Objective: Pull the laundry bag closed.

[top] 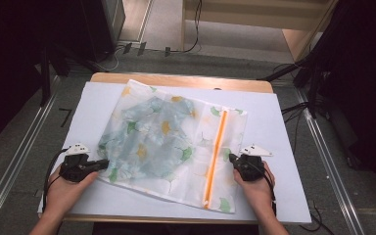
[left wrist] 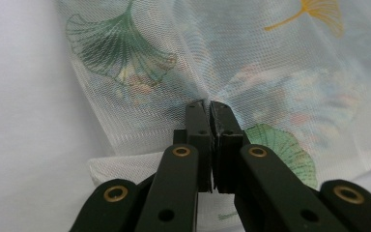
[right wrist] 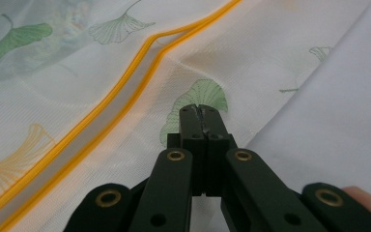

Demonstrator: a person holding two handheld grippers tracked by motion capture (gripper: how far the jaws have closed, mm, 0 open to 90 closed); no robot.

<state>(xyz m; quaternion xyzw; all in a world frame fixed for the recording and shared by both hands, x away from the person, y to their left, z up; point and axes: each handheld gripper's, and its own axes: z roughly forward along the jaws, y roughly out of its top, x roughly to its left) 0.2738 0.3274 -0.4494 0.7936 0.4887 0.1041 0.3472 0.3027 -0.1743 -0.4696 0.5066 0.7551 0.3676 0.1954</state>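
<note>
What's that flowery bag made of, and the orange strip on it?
The bag looks like fine white mesh, probably polyester: the left tool's view shows a tiny net weave, see-through, with printed ginkgo leaves. The orange strip seems to be a zip's fabric tape, matte; its teeth are too small to tell.

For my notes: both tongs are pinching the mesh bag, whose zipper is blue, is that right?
Not quite: the zipper is orange, as the high view shows. The rest holds: the left tongs and the right tongs are each shut on the mesh bag.
</note>
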